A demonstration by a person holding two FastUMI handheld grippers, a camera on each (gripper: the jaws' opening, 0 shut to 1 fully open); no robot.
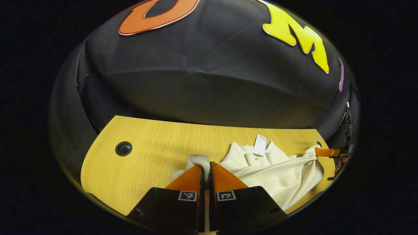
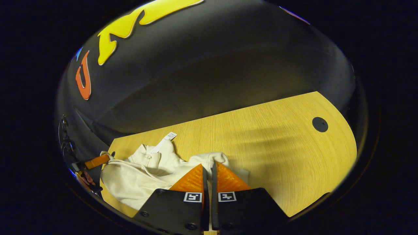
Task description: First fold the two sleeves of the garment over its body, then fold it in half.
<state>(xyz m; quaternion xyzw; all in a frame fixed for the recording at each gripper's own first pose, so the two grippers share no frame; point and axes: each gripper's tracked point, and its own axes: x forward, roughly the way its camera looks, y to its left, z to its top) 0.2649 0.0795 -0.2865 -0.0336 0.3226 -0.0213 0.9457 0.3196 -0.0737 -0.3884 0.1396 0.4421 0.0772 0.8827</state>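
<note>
Left gripper view: the bench (image 1: 147, 156) carries our cream garment (image 1: 277, 173), bunched just ahead and to the right of our left tool (image 1: 206, 168), clamped on a cuff (image 1: 197, 160). The right tool (image 2: 209, 169) pinches the other cuff (image 2: 209, 158). Uneven pulls could drag the body askew; thin bites may slip.

A light wood-grain table (image 1: 153, 153), pierced by a round dark cable hole (image 1: 123, 148) at left of the left gripper view, is seen carrying a cream garment (image 1: 277, 173) bunched at lower right, with a white tag (image 1: 260, 145) at its collar.
</note>
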